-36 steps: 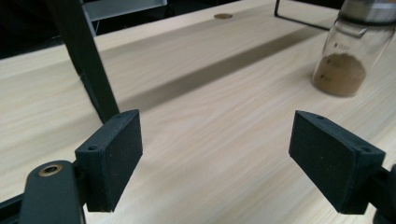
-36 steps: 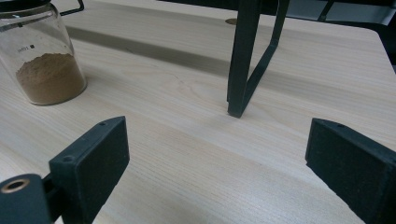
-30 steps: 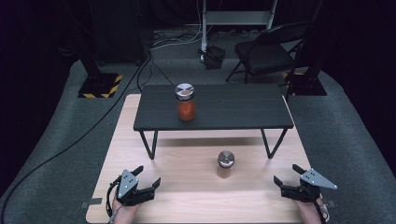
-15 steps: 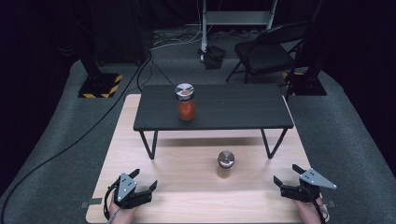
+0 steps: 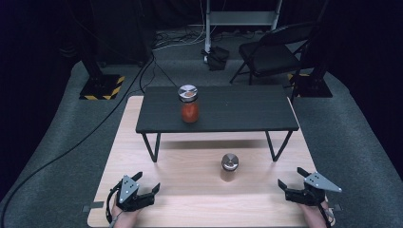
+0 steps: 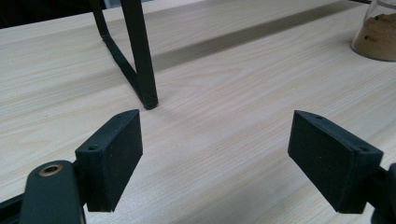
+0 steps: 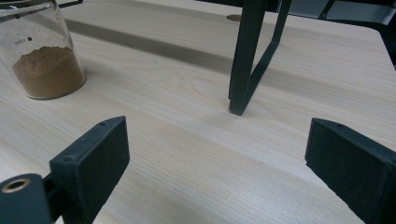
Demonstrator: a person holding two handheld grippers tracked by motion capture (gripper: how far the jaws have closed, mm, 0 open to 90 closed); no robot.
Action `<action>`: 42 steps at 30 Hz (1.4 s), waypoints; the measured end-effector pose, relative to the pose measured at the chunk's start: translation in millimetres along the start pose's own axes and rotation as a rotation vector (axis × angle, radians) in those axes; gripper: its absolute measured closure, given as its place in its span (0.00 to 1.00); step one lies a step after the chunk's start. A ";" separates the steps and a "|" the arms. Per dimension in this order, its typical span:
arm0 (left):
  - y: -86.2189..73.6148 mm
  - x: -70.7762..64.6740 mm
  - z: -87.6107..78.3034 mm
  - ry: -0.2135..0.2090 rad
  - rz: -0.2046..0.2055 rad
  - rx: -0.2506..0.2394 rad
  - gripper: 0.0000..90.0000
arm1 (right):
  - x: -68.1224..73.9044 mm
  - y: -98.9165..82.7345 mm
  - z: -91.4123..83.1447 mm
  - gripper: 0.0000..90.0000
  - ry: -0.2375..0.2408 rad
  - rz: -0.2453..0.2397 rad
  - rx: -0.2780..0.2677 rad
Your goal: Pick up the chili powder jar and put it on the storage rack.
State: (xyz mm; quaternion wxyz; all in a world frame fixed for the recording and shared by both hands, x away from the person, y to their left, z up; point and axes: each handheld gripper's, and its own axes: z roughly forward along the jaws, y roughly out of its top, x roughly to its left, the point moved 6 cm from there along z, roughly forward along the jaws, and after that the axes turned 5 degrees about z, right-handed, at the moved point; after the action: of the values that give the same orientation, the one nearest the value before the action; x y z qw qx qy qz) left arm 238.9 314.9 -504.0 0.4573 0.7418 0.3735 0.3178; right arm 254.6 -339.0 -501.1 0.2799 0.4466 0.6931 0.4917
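Note:
A glass jar of brown powder with a metal lid stands on the wooden table, in front of the low black table. On that black table stands a jar of red contents. My left gripper rests near the front left of the wooden table, open and holding nothing; in the left gripper view the brown jar is far off at the upper right. My right gripper rests at the front right, open and holding nothing; the right gripper view has the brown jar at the upper left.
The black table's thin metal legs stand on the wood ahead of each gripper. Beyond the tables, on the grey carpet, are a folding chair, cables and stand bases.

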 end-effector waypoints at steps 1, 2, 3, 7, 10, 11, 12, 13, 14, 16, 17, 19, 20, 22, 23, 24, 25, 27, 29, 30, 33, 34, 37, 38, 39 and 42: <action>0.0 -0.3 0.0 0.002 0.000 0.000 0.20 | -0.1 0.0 -0.2 0.06 0.000 0.003 0.001; 0.0 -0.5 0.0 0.004 -0.001 0.000 0.20 | -0.3 -0.1 -0.5 0.06 -0.001 0.005 0.000; 0.1 -0.5 0.0 0.005 -0.002 0.001 0.20 | -0.5 -0.2 -0.7 0.06 -0.001 0.007 0.000; -0.1 -0.2 -0.1 0.003 -0.002 -0.001 0.20 | -0.6 -0.2 -0.9 0.06 -0.003 0.006 0.000; 0.0 -0.6 -0.1 0.004 -0.001 0.001 0.20 | -0.1 0.2 -0.4 0.06 -0.003 0.001 0.005; 0.1 -0.6 0.0 0.004 -0.001 0.001 0.20 | -0.2 0.2 -0.4 0.06 -0.002 0.001 0.005; 0.2 -0.5 0.0 0.004 -0.001 0.002 0.20 | -0.5 0.2 -0.5 0.06 -0.002 0.003 0.004; 0.2 -0.5 0.1 0.004 -0.001 0.002 0.20 | -0.8 0.4 -0.4 0.06 -0.001 0.004 0.006; 0.3 -0.4 0.2 0.003 -0.002 0.003 0.20 | -0.9 0.5 -0.3 0.06 -0.001 0.005 0.007; 0.4 -0.6 0.3 0.004 -0.001 0.003 0.20 | -0.6 0.7 0.3 0.06 -0.002 0.002 0.007; 0.4 -0.7 0.1 0.003 0.000 0.004 0.20 | -0.5 1.0 0.5 0.06 -0.003 0.001 0.009; 0.5 -0.9 0.0 0.003 0.001 0.005 0.20 | -0.2 0.9 0.5 0.06 -0.004 0.000 0.008; 0.6 -1.0 0.0 0.002 0.002 0.006 0.20 | -0.2 0.7 0.4 0.06 -0.004 0.000 0.006; 0.6 -1.3 0.0 0.003 0.003 0.006 0.20 | -0.2 0.5 0.2 0.06 -0.004 0.001 0.005; 0.6 -1.2 -0.1 0.003 0.003 0.006 0.20 | -0.2 0.5 0.2 0.06 -0.004 0.000 0.005; 0.6 -1.2 0.0 0.003 0.001 0.006 0.20 | -0.1 0.6 0.3 0.06 -0.004 0.000 0.005; 0.7 -1.2 0.0 0.003 0.002 0.007 0.20 | -0.1 0.6 0.3 0.06 -0.004 0.000 0.006; 0.7 -1.3 0.0 0.004 0.001 0.007 0.20 | -0.3 0.6 0.3 0.06 -0.004 0.001 0.006; 0.7 -1.4 0.1 0.004 0.000 0.007 0.20 | -0.7 0.6 0.3 0.06 -0.002 0.002 0.006; 0.7 -1.4 0.1 0.005 0.000 0.007 0.20 | -0.7 0.6 0.3 0.06 -0.002 0.002 0.005; 0.9 -1.5 0.1 0.004 0.000 0.009 0.20 | -0.5 0.6 0.3 0.06 -0.003 0.001 0.005; 0.9 -1.6 0.2 0.004 0.000 0.009 0.20 | -0.6 0.6 0.3 0.06 -0.002 0.002 0.005; 1.0 -1.7 0.2 0.005 0.001 0.009 0.20 | -0.6 0.7 0.4 0.06 -0.003 0.003 0.006; 1.0 -1.7 0.2 0.004 0.000 0.010 0.20 | -0.6 0.7 0.4 0.06 -0.003 0.002 0.007; 1.0 -1.6 0.2 0.004 0.000 0.009 0.20 | -0.6 0.7 0.3 0.06 -0.003 0.002 0.006; 1.0 -1.6 0.4 0.003 0.001 0.010 0.20 | -0.7 0.6 0.3 0.06 -0.002 0.003 0.005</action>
State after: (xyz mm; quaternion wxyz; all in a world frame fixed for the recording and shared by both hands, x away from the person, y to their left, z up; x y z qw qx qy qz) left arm 238.6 313.1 -503.5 0.4530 0.7436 0.3755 0.3175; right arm 255.4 -339.4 -500.7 0.2788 0.4489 0.6935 0.4897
